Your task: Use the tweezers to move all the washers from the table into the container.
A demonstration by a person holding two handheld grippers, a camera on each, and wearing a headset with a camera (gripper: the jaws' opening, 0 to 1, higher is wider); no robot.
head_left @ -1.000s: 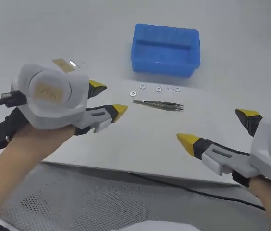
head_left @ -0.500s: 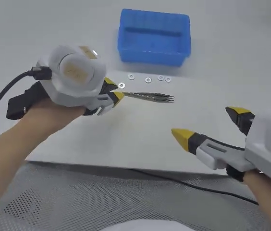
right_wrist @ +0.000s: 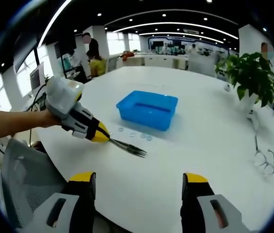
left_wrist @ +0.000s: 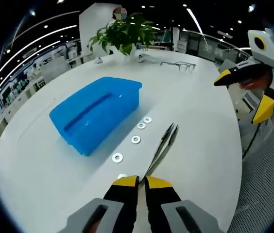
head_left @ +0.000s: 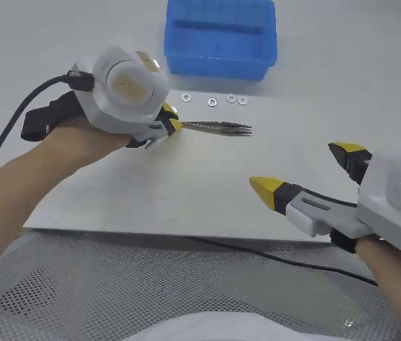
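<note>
Head view: the left gripper (head_left: 172, 122) is pinched narrow on the handle end of the tweezers (head_left: 222, 128), which lie on the worktop (head_left: 186, 185) with their tips toward 3 o'clock. The washers (head_left: 212, 101) sit in a row at 12 o'clock from them, with the blue container (head_left: 220, 35) beyond. The right gripper (head_left: 303, 170), at 4 o'clock, gapes wide.

Left gripper view: the jaws are close together around the tweezers' end, and the washers are at 10 o'clock.

Right gripper view: the jaws are wide apart, holding nothing.
</note>
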